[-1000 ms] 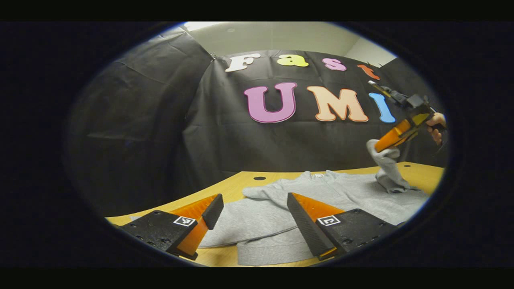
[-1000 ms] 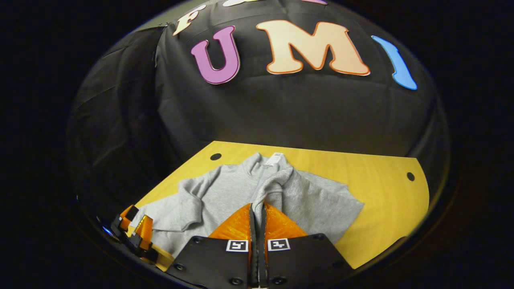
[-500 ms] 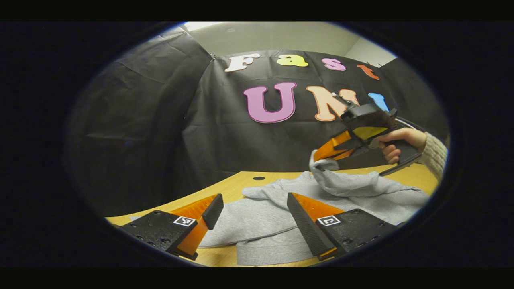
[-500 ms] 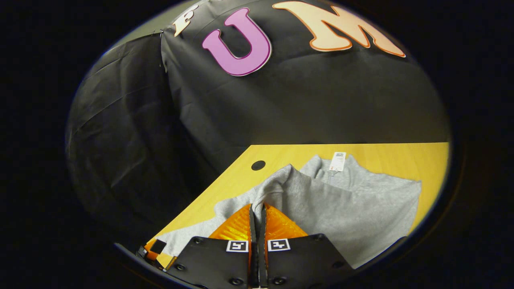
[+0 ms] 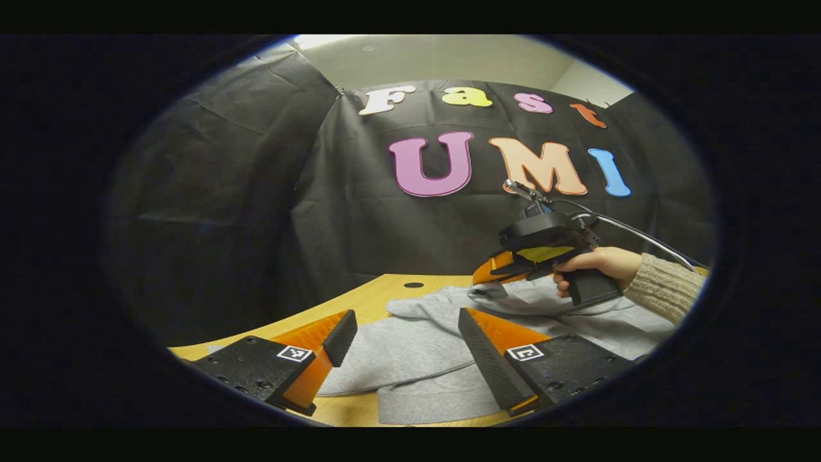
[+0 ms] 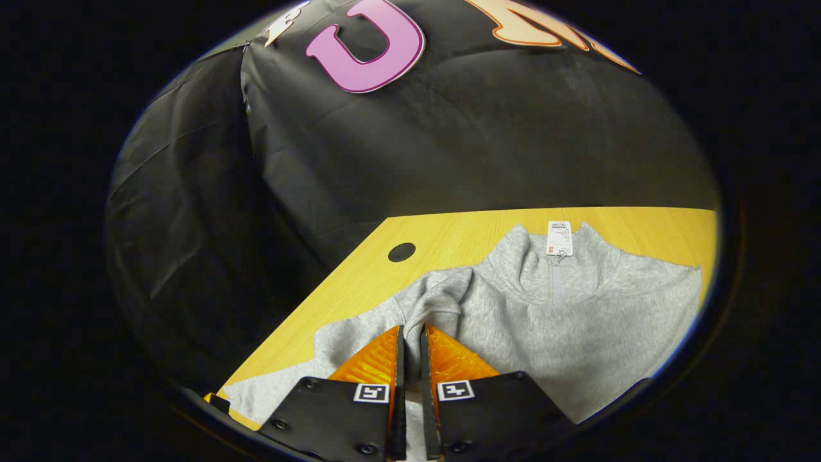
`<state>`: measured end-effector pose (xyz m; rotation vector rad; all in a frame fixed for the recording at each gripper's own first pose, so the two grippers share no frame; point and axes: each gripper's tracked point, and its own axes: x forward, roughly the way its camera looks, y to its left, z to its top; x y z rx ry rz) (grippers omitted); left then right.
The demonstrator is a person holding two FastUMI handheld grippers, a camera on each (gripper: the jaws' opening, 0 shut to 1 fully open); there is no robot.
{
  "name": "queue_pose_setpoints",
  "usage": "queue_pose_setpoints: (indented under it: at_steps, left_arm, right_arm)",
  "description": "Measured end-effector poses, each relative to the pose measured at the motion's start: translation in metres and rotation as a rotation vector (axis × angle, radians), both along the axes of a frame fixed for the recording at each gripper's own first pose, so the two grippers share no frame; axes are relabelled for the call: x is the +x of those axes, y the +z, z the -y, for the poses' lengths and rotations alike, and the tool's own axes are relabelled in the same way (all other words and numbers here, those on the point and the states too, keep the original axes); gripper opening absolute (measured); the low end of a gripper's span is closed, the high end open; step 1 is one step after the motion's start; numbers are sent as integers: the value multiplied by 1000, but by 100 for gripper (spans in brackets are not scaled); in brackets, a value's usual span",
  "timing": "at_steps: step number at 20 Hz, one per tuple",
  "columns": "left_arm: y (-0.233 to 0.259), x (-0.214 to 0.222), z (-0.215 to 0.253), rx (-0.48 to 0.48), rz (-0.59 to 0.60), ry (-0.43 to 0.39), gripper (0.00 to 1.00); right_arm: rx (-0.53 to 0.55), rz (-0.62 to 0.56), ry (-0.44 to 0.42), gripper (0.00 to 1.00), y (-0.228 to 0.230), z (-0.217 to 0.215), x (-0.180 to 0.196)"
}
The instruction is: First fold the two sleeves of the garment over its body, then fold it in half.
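A grey sweatshirt [image 5: 410, 346] lies flat on the wooden table [image 5: 378, 298], collar toward the back wall. My left gripper [image 5: 405, 317] hovers open just above its near part, nothing between the fingers. Farther back, my right gripper [image 5: 484, 282], held by a hand [image 5: 596, 263], is low over the chest. In the right gripper view the right gripper [image 6: 412, 328] is shut on the sleeve [image 6: 442, 298], whose cuff bunches at the fingertips, laid across the sweatshirt's body [image 6: 564, 321] just below the collar.
A white tag [image 6: 559, 237] hangs at the collar. A round hole [image 6: 401, 251] pierces the table [image 6: 462, 237] near its back left corner. Black cloth walls close the booth behind and to the left. A cable trails from the right gripper.
The right gripper has carried the sleeve from high on the right, leftward and down onto the sweatshirt's chest. Its fingers now stand slightly farther apart. The left gripper has not moved.
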<state>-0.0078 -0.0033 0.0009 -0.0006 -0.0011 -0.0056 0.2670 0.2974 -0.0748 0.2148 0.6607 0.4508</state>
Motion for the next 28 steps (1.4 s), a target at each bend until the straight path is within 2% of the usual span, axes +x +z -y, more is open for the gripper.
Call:
queue_pose_setpoints:
  at_steps: [1,2,5,11,16,19,21,25,28]
  left_arm:
    - [0,0,0,0,0,0,94]
    - [0,0,0,0,0,0,94]
    - [-1,0,0,0,0,0,94]
    - [-1,1,0,1,1,8,94]
    - [-1,0,0,2,0,4,93]
    - [-2,0,1,0,0,-4,93]
    - [-1,-2,3,3,-6,-26,93]
    - [-3,-5,6,29,-20,-76,94]
    - [-6,-5,5,63,-41,-89,96]
  right_arm:
    - [-1,8,5,19,0,0,2]
    - [-6,23,13,18,0,-1,3]
    - [-10,53,18,98,7,0,3]
    - [15,78,38,96,30,13,-16]
    - [-51,157,40,98,42,75,-61]
    - [-42,206,-18,98,58,123,-96]
    - [-37,255,-92,98,70,164,-113]
    - [-88,345,-235,97,80,248,-151]
    - [-114,385,-314,97,84,293,-180]
